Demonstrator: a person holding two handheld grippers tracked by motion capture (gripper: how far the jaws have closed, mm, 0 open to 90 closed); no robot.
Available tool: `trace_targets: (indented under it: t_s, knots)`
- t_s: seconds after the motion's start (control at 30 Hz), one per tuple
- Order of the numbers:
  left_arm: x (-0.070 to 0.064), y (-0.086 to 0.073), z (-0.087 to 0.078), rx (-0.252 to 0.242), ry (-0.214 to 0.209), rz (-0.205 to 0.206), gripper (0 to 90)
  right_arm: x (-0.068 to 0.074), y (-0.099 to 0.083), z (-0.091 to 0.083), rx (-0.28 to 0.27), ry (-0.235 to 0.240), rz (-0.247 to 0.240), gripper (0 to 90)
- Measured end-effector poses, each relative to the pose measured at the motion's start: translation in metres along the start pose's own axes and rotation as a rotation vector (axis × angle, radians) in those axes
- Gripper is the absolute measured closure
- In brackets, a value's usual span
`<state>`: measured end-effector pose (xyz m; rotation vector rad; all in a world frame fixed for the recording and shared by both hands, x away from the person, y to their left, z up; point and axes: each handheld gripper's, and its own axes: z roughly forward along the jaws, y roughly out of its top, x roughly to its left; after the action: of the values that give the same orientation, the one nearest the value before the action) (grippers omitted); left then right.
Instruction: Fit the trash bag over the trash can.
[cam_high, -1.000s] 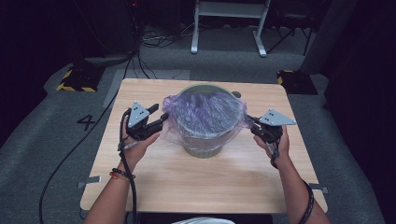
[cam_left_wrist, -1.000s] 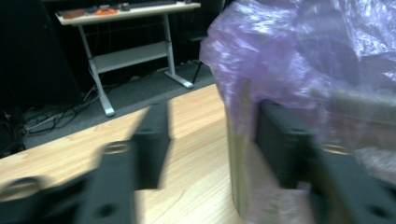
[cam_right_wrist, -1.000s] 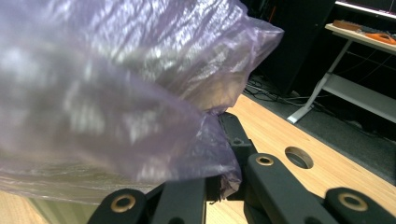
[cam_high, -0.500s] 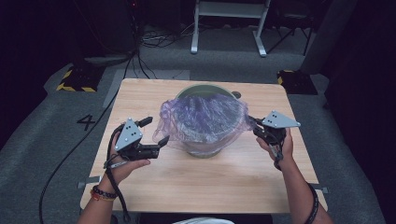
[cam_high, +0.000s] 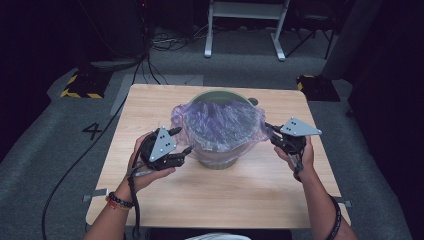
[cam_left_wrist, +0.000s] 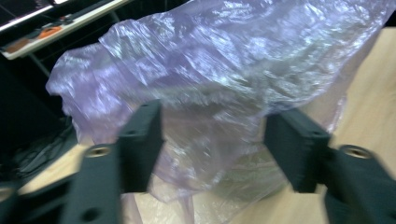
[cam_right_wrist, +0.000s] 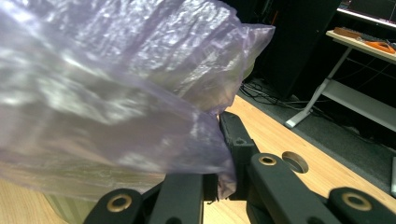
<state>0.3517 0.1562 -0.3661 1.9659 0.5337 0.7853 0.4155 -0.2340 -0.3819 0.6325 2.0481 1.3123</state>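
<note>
The right gripper (cam_high: 274, 134), at the right of the high view, is clamped on the edge of the purple plastic bag (cam_high: 220, 122). In the right gripper view its jaws stand closed, with a fold of the film pinched between them low in the middle of the frame. The left gripper (cam_high: 179, 141), left of centre in the high view, has its jaws spread wide and holds nothing. In the left gripper view the bag (cam_left_wrist: 224, 84) hangs just ahead of the two black jaws and across the gap between them, not yet caught.

The bag lines a round green bin (cam_high: 216, 159) that stands at the middle of the wooden table (cam_high: 150, 105). The film is draped over the bin's rim and hangs down the outside wall, and it covers the mouth, so what lies inside the bin cannot be told.

The relation that matters for the coming move is that the loose bag skirt lies straight ahead of the open left gripper, to its right in the high view, near but apart. The rim runs round, so the two grippers sit on opposite sides of it. The left is the free one, and I judge it need only go forward and close on the hanging film. A thin, slack film could slip out of a shallow pinch.
</note>
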Motion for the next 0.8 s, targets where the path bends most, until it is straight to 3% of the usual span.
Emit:
trace_targets:
  t_s: [0.13, 0.27, 0.3, 0.4, 0.5, 0.7, 0.8]
  knots:
    - [0.008, -0.002, 0.003, 0.002, 0.002, 0.037, 64.3, -0.001, 0.001, -0.001, 0.000, -0.003, -0.004, 87.1]
    - [0.013, -0.001, 0.000, -0.029, -0.004, 0.030, 75.7, -0.002, 0.002, -0.001, 0.002, -0.004, -0.005, 87.1]
    - [0.013, 0.000, -0.002, -0.031, 0.009, 0.042, 77.9, -0.002, 0.002, -0.001, 0.002, -0.004, -0.006, 87.1]
    - [0.014, 0.006, -0.004, -0.046, -0.005, 0.056, 85.2, -0.002, 0.003, -0.001, 0.003, -0.004, -0.012, 87.1]
    - [0.016, 0.011, -0.003, -0.049, -0.012, 0.070, 88.9, -0.002, 0.006, -0.001, -0.002, -0.003, -0.009, 87.1]
    - [0.025, 0.023, 0.000, -0.073, -0.004, 0.044, 89.9, -0.004, 0.010, 0.001, 0.003, -0.006, -0.020, 85.5]
    - [0.031, 0.027, 0.002, -0.081, -0.010, 0.019, 89.9, -0.006, 0.011, 0.001, 0.009, -0.018, -0.015, 69.4]
